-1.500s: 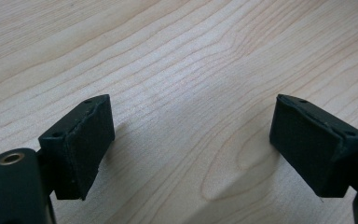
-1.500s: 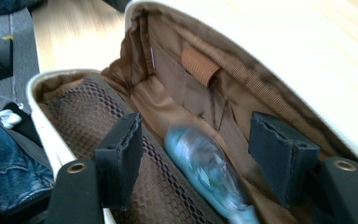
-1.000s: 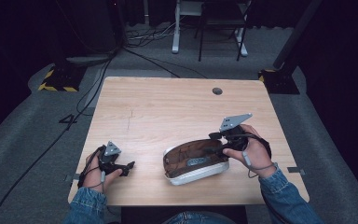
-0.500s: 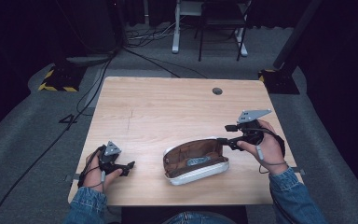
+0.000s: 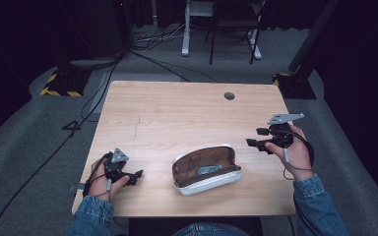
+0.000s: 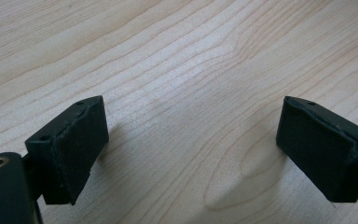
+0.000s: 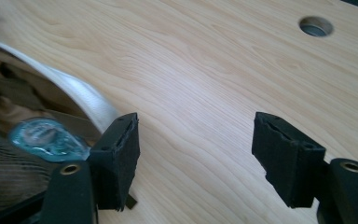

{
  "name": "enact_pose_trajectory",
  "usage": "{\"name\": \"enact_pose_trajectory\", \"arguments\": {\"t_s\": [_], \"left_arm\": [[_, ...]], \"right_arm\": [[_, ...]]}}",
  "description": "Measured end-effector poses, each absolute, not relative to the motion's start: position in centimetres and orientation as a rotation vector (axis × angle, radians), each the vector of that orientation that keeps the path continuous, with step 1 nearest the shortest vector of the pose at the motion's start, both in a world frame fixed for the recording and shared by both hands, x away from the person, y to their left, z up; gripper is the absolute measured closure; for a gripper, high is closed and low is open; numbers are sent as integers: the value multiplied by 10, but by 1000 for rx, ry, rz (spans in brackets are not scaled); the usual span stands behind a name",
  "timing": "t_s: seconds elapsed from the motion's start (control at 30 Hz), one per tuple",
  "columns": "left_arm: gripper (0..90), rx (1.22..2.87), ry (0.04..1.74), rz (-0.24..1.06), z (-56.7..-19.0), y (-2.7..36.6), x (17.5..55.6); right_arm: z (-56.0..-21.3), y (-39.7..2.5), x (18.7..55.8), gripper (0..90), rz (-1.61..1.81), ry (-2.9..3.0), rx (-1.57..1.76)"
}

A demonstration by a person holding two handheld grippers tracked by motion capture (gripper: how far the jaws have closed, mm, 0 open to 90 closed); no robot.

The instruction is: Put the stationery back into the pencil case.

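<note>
While the open case (image 5: 206,168) lay near the front middle of the desk (image 5: 177,113), my right gripper (image 5: 257,139) hung just off its right end, fingers (image 7: 116,158) spread wide and holding nothing. My left gripper (image 5: 133,175) rested low at the desk's front left, well apart from the case, its fingers (image 6: 72,144) also wide and empty. I judged the case ready for closing: next I needed to bring a gripper to the raised lid and press it down.

Case (image 5: 206,168): white hard-shell clamshell, brown lining, lying open on the wooden table (image 5: 177,113) near its front edge (the person's side), long axis slightly tilted. Inside: a small clear bluish item (image 7: 46,136); identity unclear.
</note>
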State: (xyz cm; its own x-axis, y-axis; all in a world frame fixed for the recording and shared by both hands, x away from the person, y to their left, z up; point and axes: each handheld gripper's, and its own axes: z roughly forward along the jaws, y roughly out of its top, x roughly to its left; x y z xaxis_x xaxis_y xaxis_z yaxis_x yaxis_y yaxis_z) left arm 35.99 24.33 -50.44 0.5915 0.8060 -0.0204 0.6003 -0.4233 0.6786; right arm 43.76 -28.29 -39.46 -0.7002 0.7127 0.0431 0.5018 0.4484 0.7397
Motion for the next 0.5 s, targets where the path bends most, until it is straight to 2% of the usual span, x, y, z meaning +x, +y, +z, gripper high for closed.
{"name": "enact_pose_trajectory", "arguments": {"t_s": [0.5], "left_arm": [[85,2163,1115,407,-505,243,361]], "right_arm": [[-432,-325,449,333,1026,2374,1184]]}}
